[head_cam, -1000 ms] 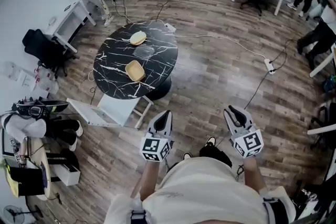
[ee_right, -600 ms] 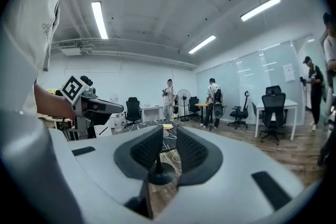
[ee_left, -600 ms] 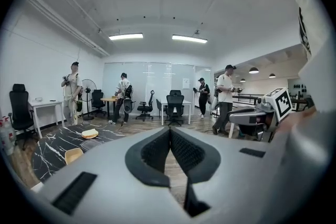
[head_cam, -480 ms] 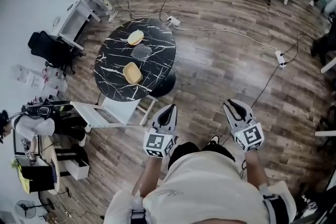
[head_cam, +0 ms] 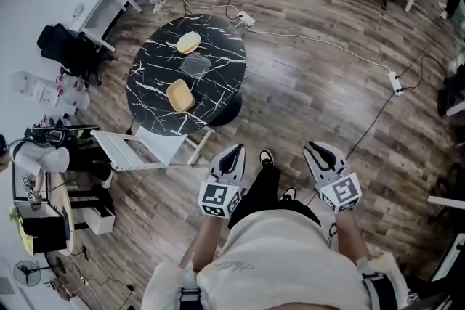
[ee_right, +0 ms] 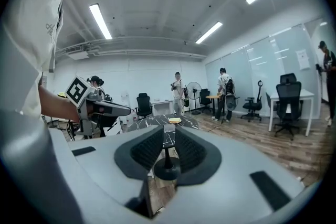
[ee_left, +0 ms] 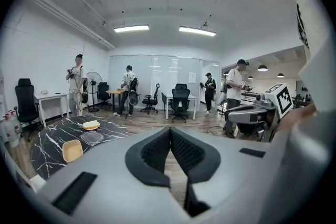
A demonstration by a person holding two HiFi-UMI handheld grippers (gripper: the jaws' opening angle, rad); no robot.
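Left tool (head_cam: pixel 231 155) clenched on nothing; right tool (head_cam: pixel 318 149) slightly released, empty. Both hang over the floor (head_cam: pixel 312 76). Worktop (head_cam: pixel 149 80) at 11 o'clock, well apart, carries yellow tray (head_cam: pixel 179 95) and clear tray (head_cam: pixel 195 66).

Round black marble table (head_cam: pixel 149 102), white-veined, upright, at 11 o'clock. On top, in a line toward 12 o'clock, apart: empty yellow tray (head_cam: pixel 179 95), clear container (head_cam: pixel 195 66), yellow dish (head_cam: pixel 189 42) near far rim.
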